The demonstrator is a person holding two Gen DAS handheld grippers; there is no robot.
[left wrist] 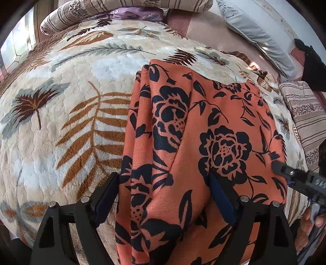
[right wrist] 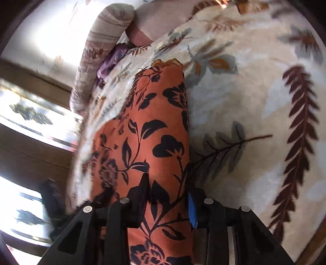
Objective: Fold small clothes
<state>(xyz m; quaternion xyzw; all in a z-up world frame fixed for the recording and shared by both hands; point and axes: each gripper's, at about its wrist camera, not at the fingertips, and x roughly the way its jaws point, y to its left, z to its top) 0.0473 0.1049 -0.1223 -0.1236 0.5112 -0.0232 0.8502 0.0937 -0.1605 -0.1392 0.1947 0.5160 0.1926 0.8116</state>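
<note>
An orange garment with black flowers [left wrist: 203, 130] lies on a cream leaf-patterned blanket [left wrist: 81, 67], folded lengthwise with a ridge along its left side. My left gripper [left wrist: 165, 191] stands open over the garment's near end. Its left finger sits at the cloth's left edge and its right finger rests on top of the cloth. My right gripper [left wrist: 285, 171] comes in from the right at the garment's right edge. In the right wrist view the garment [right wrist: 154, 126] runs away as a narrow strip, and the right gripper [right wrist: 168, 197] is shut on its near end, cloth filling the gap between the fingers.
Striped pillows [left wrist: 126, 8] and a purple cloth [left wrist: 134, 14] lie at the blanket's far end, with another striped pillow [left wrist: 303, 114] at the right. A person's hand [left wrist: 309, 224] holds the right gripper. A bright window and wooden frame [right wrist: 30, 130] lie beyond the bed's edge.
</note>
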